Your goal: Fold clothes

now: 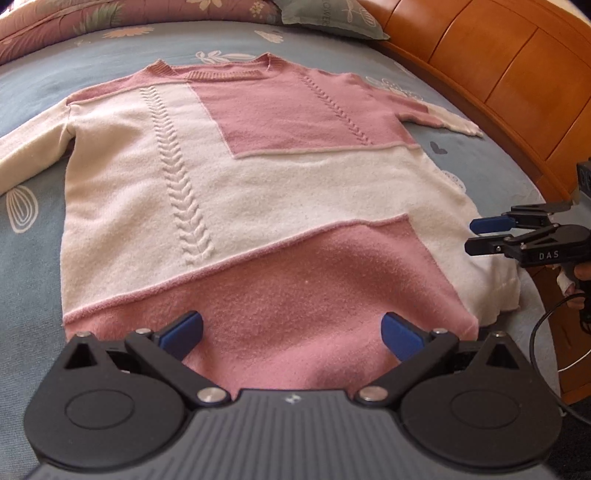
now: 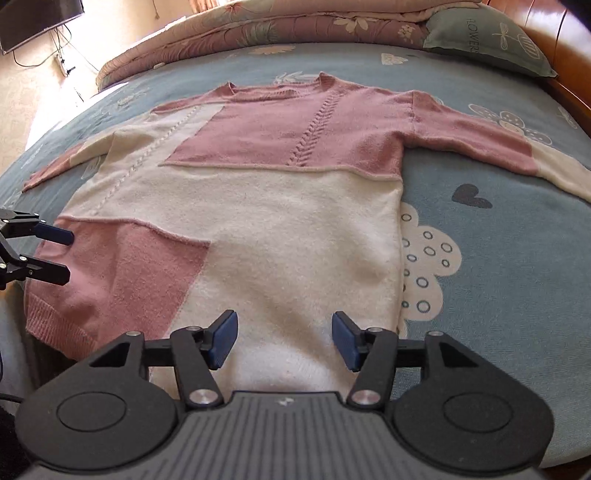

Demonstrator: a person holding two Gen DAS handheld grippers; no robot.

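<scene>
Right wrist view alone shows us a wall-mounted screen [image 2: 35,22]. Both tongs, left [image 1: 291,334] and right [image 2: 284,339], gape empty above the sweater [image 2: 258,206] spread flat on the bed [image 2: 498,229].

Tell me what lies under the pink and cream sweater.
The sweater lies flat on a blue bedsheet printed with flowers and a dark heart. The sheet directly beneath the sweater is covered, so anything there is hidden.
</scene>
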